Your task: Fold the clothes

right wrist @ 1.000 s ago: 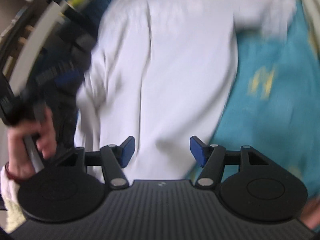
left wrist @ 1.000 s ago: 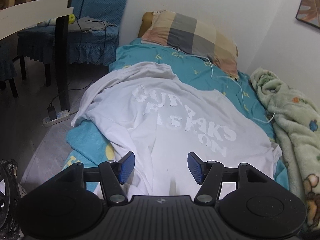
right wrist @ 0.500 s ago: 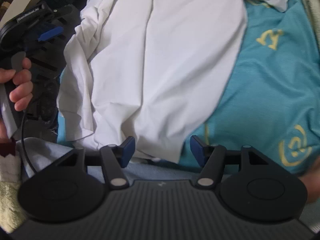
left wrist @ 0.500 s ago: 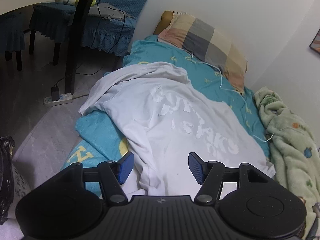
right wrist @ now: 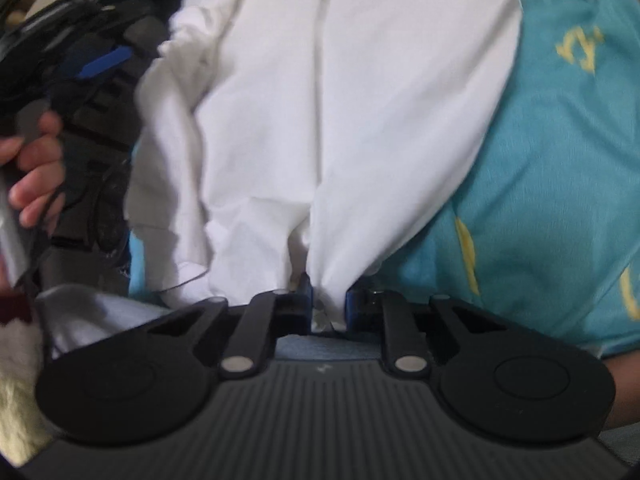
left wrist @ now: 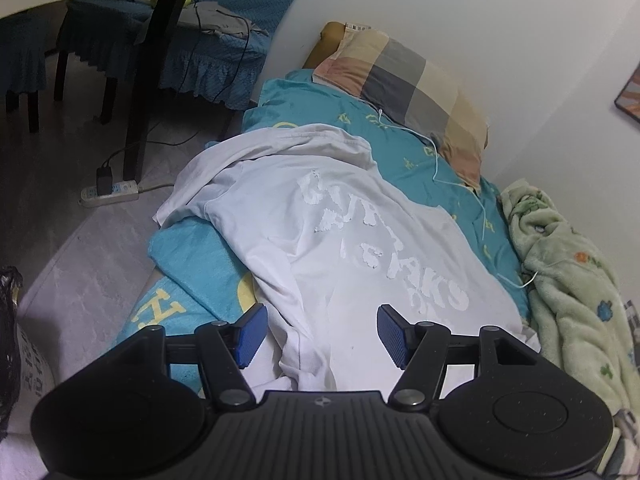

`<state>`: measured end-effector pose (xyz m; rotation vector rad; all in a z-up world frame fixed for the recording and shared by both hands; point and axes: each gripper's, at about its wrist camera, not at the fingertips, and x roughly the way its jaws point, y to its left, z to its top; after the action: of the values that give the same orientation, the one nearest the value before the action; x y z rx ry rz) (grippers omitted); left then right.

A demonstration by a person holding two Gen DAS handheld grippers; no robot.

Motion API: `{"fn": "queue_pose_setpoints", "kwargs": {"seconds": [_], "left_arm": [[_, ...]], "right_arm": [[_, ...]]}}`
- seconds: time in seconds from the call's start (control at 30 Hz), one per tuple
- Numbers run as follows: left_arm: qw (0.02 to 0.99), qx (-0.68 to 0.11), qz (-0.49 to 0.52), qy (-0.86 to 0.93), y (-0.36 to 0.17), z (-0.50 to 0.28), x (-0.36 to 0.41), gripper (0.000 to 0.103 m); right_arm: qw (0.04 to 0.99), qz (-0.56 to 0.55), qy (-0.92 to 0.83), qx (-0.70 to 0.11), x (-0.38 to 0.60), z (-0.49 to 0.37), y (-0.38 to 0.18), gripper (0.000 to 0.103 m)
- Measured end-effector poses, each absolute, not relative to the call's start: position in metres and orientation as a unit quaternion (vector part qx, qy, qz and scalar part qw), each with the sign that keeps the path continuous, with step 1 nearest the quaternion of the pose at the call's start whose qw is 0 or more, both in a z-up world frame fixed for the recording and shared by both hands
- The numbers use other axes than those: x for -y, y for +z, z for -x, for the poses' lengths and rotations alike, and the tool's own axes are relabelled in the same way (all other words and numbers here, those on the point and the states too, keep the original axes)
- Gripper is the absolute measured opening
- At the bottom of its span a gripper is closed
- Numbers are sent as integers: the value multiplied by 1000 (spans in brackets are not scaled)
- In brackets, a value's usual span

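We are at the very start of the fold. Nearest us, at the foot edge of the bed, the right gripper (right wrist: 327, 307) has its jaws clamped on a bunch of the hem of the white T-shirt (right wrist: 352, 92), and the cloth pulls up into a tented ridge from that pinch. The left gripper (left wrist: 319, 331) hangs just above the hem on the side of the bed next to the floor, its jaws wide apart and holding nothing.

Beyond the grippers the shirt lies spread lengthwise on the teal bedsheet (left wrist: 200, 256), printed side up, rumpled along the floor-side edge where a sleeve spills toward the edge of the mattress. No fold has been made, as far as we can tell: every fold is left, and the left side needs a grip first. Farther off come the plaid pillow (left wrist: 408, 80) at the head of the bed and the green blanket (left wrist: 576, 280) along the wall side.

Half a second ago the right jaws stood open just over the hem; now they have closed on it. The left gripper has drifted a little but remains open.
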<state>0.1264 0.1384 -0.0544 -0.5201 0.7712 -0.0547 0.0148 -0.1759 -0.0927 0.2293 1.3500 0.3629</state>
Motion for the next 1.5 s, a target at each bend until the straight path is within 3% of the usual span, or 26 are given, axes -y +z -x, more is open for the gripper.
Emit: {"fn": "queue_pose_setpoints", "kwargs": {"seconds": [0.23, 0.37, 0.7, 1.03, 1.27, 1.33, 1.37, 1.4, 1.43, 1.5], "left_arm": [[873, -378, 304, -39, -58, -124, -153, 64], [868, -405, 282, -48, -60, -118, -147, 66], [836, -489, 230, -98, -67, -69, -99, 76], [813, -540, 210, -65, -80, -82, -54, 74], [814, -559, 152, -35, -90, -88, -21, 59], [812, -564, 152, -26, -95, -89, -24, 47], [809, -566, 153, -25, -98, -89, -26, 33], [807, -569, 155, -26, -99, -88, -29, 11], [806, -569, 160, -29, -99, -87, -32, 4], [809, -563, 167, -35, -94, -83, -39, 3]], "right_arm": [[802, -15, 167, -574, 213, -18, -3, 14], [815, -7, 132, -564, 260, -23, 18, 13], [829, -147, 130, -524, 299, -25, -27, 14], [822, -188, 171, -510, 311, -26, -38, 14], [823, -165, 183, -513, 306, -28, -41, 14], [822, -161, 182, -515, 306, -29, -42, 14], [822, -159, 180, -517, 305, -29, -42, 14], [821, -156, 178, -519, 304, -29, -42, 14], [821, -153, 177, -520, 304, -29, -42, 14], [820, -149, 173, -525, 305, -30, -40, 14]]}}
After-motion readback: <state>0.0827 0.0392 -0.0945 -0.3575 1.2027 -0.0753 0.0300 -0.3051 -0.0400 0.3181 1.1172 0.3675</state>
